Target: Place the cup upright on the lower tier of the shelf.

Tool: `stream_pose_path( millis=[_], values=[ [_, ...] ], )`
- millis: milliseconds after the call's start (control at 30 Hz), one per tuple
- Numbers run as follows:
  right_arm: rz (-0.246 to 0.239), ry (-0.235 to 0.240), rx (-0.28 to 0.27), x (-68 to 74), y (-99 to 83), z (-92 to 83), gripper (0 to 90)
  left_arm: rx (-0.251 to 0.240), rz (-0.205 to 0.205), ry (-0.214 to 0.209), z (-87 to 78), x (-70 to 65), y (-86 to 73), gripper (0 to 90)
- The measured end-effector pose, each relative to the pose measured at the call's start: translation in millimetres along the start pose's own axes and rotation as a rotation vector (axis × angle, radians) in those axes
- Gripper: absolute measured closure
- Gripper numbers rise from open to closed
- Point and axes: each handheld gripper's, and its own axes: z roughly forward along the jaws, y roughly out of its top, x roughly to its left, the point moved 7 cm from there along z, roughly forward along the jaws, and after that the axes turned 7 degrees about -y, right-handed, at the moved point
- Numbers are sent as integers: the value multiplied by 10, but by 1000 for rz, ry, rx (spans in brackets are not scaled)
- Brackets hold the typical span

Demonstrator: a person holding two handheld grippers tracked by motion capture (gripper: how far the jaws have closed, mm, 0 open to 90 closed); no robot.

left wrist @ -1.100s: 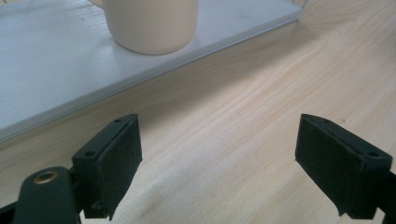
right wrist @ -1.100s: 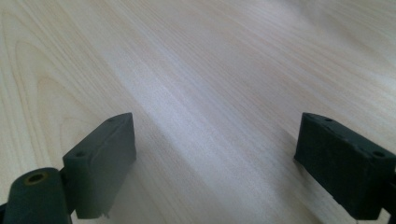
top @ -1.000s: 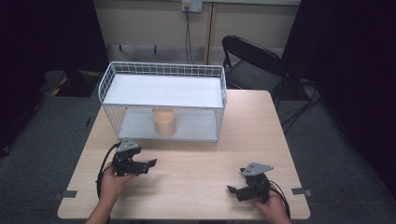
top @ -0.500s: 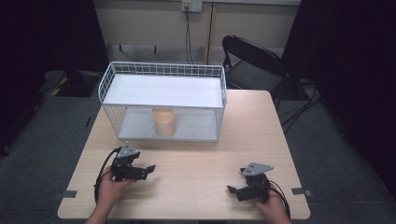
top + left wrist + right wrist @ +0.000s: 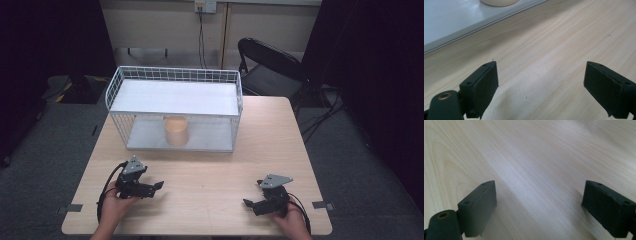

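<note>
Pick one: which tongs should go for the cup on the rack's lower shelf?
Left, probably. The left tongs sit nearer the cup, open and angled toward the rack. The right tongs are farther off, at the table's near right corner.

Table (image 5: 210,165) brightly and evenly lit from overhead, room around it falling into near black, soft shadows under each hand-held gripper, pale sheen streaking the wood grain in the gripper views, close jaws slightly soft, high view a little grainy
</note>
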Motion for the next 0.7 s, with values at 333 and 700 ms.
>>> stream_pose_path(
  millis=[333,700],
  values=[
    [-1,0,-1,-1,1,1,115,50,37,17,46,-3,-108,85],
    [-2,2,0,0,1,1,115,103,39,31,113,29,-205,93]
  ],
)
